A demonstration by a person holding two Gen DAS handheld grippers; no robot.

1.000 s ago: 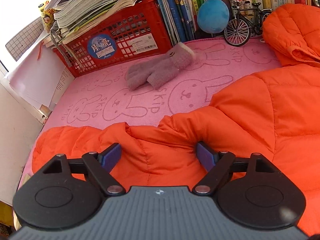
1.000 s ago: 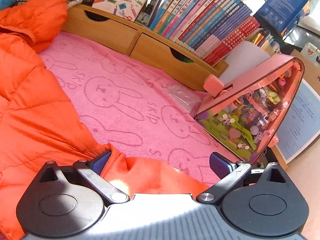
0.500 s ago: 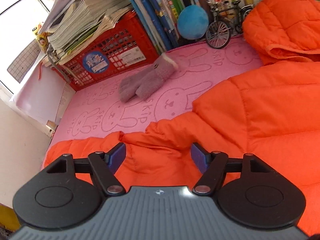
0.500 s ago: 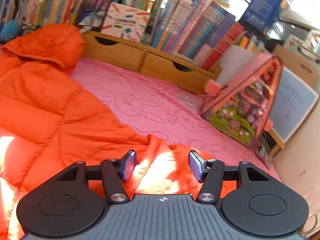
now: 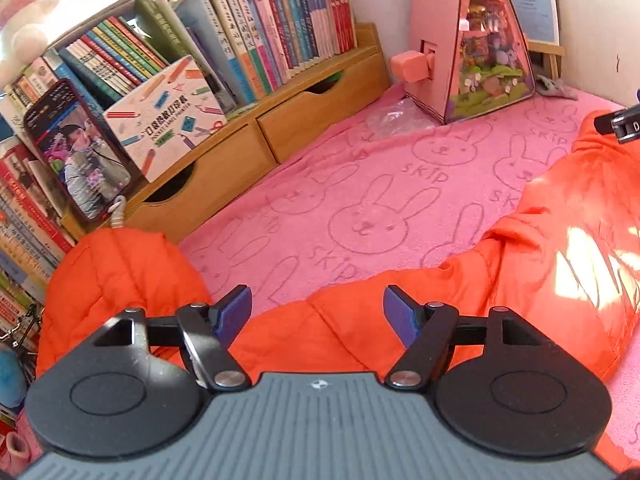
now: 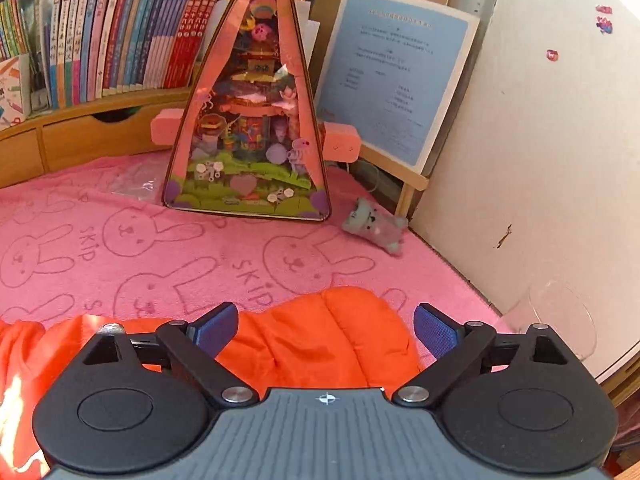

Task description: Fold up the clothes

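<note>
An orange puffer jacket (image 5: pixel 540 264) lies on a pink rabbit-print towel (image 5: pixel 360 200). Its hood (image 5: pixel 120 264) bulges at the left by the books. My left gripper (image 5: pixel 316 300) hovers over the jacket's edge. Its jaws are opening and stand wide apart, with orange fabric below the gap and the pads not pressing on it. My right gripper (image 6: pixel 324 316) is over a quilted sleeve end (image 6: pixel 320 344). Its jaws are opening too, and the sleeve lies loose between them. Part of the right gripper (image 5: pixel 620 124) shows at the left wrist view's right edge.
A wooden drawer unit (image 5: pixel 240 148) with books and a propped phone (image 5: pixel 76 148) lines the back. A pink triangular diorama (image 6: pixel 248 120) stands on the towel (image 6: pixel 160 248). Near it are a grey plush toy (image 6: pixel 374 226), a clear cup (image 6: pixel 560 320) and a white board (image 6: pixel 540 140).
The left wrist view has swung from the red basket and glove to the drawers and diorama. The right view turned toward the diorama. The right jaws narrowed on the sleeve, then spread wide.
</note>
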